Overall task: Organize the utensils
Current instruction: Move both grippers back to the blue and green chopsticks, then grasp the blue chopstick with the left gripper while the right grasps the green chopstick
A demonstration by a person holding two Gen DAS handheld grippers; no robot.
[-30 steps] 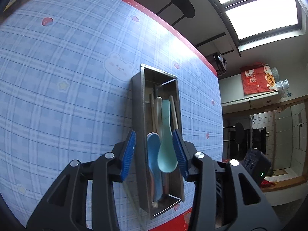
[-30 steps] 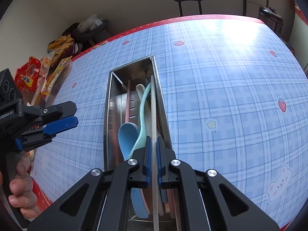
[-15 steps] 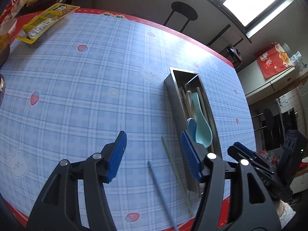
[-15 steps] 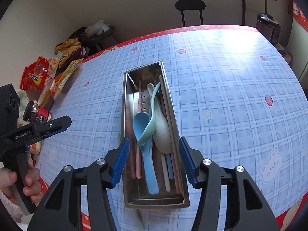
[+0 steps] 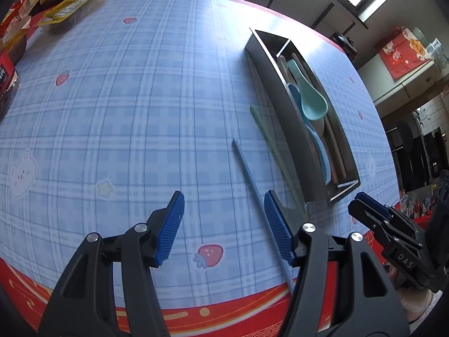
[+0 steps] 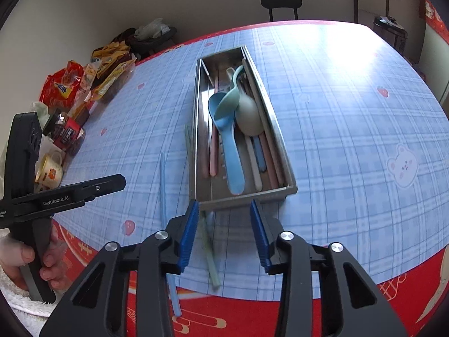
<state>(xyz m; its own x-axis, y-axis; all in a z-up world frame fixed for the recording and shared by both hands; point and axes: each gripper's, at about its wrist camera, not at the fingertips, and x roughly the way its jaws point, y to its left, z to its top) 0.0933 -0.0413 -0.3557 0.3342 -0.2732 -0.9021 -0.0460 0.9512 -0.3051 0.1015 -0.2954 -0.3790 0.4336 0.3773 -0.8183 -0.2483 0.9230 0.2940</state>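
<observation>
The left gripper [image 5: 223,226] hangs with its jaws wide apart and nothing between them, above the tabletop [image 5: 112,112] near its red front edge. A blue chopstick [image 5: 252,185] lies flat on the cloth, its near part running under the gripper's right finger. Just beyond it a green chopstick [image 5: 266,132] lies alongside the left wall of the metal tray [image 5: 297,134].

The right gripper [image 6: 223,231] is likewise spread apart and empty, just short of the tray's [image 6: 244,195] near end. The tray holds a blue spoon [image 6: 227,140], a green spoon [image 6: 233,98], a pale spoon [image 6: 249,115] and several chopsticks.

The blue checked cloth bears strawberry and bear prints. Snack packets [image 6: 84,84] crowd the left edge of the tabletop, and a stool [image 6: 280,1] stands behind the far edge.
</observation>
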